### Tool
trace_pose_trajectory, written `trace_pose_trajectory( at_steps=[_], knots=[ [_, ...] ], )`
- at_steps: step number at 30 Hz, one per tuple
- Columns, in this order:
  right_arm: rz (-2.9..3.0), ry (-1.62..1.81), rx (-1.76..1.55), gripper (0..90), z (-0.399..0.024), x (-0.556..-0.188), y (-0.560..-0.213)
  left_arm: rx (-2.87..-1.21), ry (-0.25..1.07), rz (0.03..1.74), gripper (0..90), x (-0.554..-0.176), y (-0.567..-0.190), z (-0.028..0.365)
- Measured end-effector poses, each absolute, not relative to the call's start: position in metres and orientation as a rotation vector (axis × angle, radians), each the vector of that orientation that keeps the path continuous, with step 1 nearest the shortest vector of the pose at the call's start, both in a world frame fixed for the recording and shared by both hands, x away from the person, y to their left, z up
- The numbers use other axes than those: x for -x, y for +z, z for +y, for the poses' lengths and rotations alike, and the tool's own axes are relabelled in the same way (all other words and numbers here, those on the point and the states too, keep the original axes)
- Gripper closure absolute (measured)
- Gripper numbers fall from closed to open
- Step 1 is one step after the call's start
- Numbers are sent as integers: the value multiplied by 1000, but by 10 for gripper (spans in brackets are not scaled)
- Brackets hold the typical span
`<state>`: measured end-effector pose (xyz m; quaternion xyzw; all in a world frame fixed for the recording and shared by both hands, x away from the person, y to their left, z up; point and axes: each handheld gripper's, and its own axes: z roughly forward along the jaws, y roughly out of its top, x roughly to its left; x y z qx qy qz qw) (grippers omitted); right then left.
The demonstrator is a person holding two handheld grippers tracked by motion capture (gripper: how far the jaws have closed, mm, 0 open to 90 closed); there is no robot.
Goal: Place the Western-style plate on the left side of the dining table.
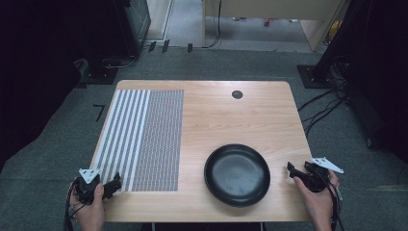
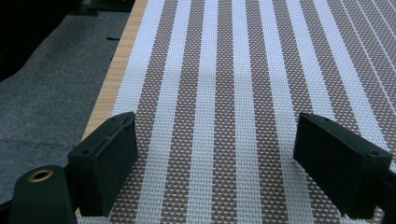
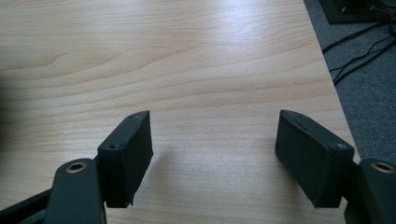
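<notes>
Left gripper (image 2: 215,163): I am holding it low over the near end of the striped placemat (image 2: 243,93), jaws released wide, nothing between them.
Placemat: it is lying flat under and ahead of the left jaws, its edge running just outside one jaw along the table (image 1: 231,120) rim.
Right gripper (image 3: 212,154): I am keeping it over bare wood, jaws spread apart and empty.
Black plate (image 1: 237,174): it is sitting just beside the right jaws, between the two grippers, touching neither.
</notes>
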<state>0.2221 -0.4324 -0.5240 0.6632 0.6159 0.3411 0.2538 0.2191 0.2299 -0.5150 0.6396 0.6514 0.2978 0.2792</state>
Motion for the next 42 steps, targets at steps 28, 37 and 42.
trace_pose_trajectory(
  at_steps=[28,37,42],
  knots=[
    [1702,1024,-1822,133,-436,-228,-524,-1641,780,1606,120,-248,-471,173],
    [1699,1002,-1821,134,-433,-228,-524,-1686,729,1515,120,-268,-464,127],
    [1689,994,-1826,136,-433,-228,-524,-1722,698,1454,120,-269,-464,106]
  ],
)
